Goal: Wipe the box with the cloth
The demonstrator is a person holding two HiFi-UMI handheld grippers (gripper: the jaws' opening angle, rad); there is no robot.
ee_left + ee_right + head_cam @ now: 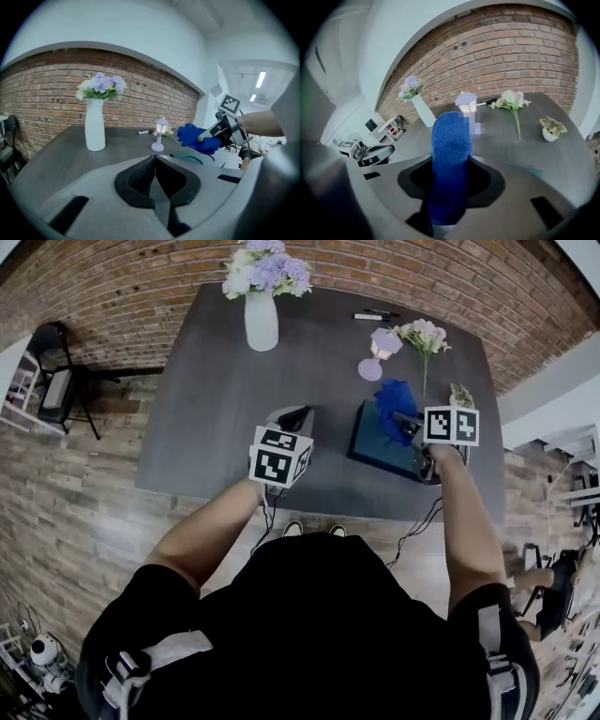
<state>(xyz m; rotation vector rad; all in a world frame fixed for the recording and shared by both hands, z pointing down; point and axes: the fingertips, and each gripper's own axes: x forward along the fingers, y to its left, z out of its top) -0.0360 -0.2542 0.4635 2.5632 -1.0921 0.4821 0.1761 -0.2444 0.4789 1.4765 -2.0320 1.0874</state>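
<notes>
Blue cloth (394, 407) hangs from your right gripper (411, 427) over the dark box (375, 451), which lies near the front edge of the grey table (216, 399) in the head view. In the left gripper view, your left gripper (156, 164) has its jaws together with nothing between them. In the right gripper view, the jaws pinch the cloth, which stands up between them.

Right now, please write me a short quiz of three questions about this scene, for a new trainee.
1. True or false: the left gripper holds the cloth.
2. Over which thing is the cloth held? A) a plate B) the box C) a book
3. Fill in: the white vase holds ___.
Key: 1 false, its jaws are together and empty, and the right gripper has the cloth; 2 B; 3 flowers.
</notes>
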